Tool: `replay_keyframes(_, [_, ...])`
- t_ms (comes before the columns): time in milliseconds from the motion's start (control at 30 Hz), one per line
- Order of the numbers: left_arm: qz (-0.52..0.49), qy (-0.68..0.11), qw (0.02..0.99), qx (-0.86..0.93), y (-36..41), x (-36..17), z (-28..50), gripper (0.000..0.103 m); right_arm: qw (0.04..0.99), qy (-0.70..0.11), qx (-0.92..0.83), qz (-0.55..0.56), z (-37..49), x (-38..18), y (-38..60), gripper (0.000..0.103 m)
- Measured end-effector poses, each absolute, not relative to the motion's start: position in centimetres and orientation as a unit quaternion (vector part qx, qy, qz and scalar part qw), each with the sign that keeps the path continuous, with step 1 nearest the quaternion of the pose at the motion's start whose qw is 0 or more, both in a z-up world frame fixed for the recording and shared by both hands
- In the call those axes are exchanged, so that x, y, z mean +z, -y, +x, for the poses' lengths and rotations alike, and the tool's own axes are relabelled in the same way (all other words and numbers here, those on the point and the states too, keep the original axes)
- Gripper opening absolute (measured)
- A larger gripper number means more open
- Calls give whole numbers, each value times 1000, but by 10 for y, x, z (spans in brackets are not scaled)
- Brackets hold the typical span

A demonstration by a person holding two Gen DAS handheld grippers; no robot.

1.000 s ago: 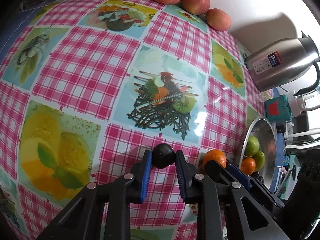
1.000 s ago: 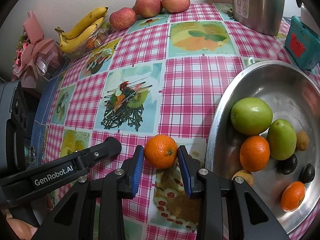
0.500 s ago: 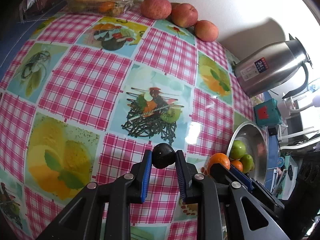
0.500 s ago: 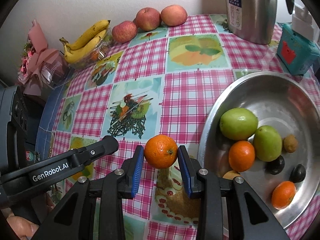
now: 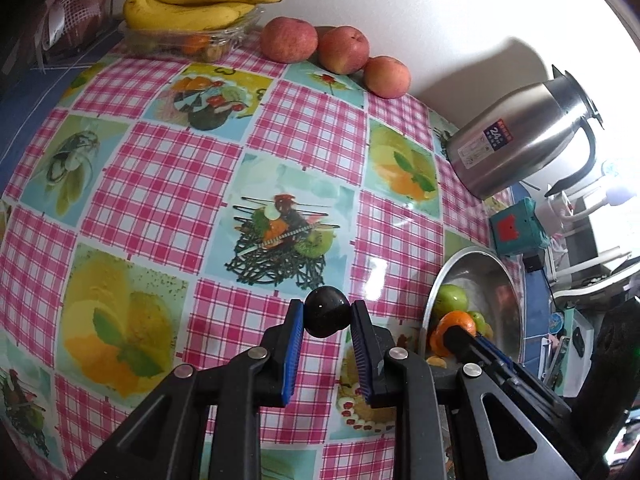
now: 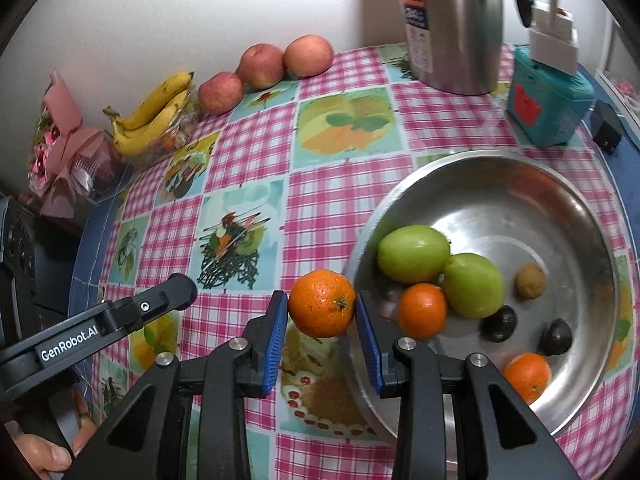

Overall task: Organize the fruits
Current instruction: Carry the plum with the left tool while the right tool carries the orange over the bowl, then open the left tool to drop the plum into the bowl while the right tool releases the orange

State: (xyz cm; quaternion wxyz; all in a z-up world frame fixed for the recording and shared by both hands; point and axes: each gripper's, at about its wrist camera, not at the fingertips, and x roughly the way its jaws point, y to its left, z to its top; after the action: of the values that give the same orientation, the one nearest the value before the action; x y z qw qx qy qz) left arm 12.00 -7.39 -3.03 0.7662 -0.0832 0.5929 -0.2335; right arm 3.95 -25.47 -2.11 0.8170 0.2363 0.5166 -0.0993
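A pink-checked tablecloth (image 5: 160, 184) printed with fruit pictures fills both views. In the right wrist view our right gripper (image 6: 321, 312) pinches an orange (image 6: 321, 309) at frame centre, level with the near rim of the steel bowl (image 6: 520, 200), which spreads to its right. In the left wrist view our left gripper (image 5: 327, 318) clamps a dark round fruit (image 5: 327, 317); the bowl lies at the right edge, so we judge the right gripper nearer.

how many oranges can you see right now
3: one orange held between the right gripper fingers at the bowl's rim, two in the bowl, middle and near edge. Others may be hidden.
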Motion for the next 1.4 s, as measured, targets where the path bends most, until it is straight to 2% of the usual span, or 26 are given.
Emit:
replay_keyframes(400, [-44,-586,766,-261,106,-22,98,25,817,-485,-151,273,11,-5,303,36])
replay_keyframes(867, [18,-572,750,-332,166,-22,55,25,790,-460,-256,314,-41,-11,371,36])
replay_keyframes(1400, [43,-575,743,-339,187,-41,54,26,773,-487,-257,314,-37,-28,371,36])
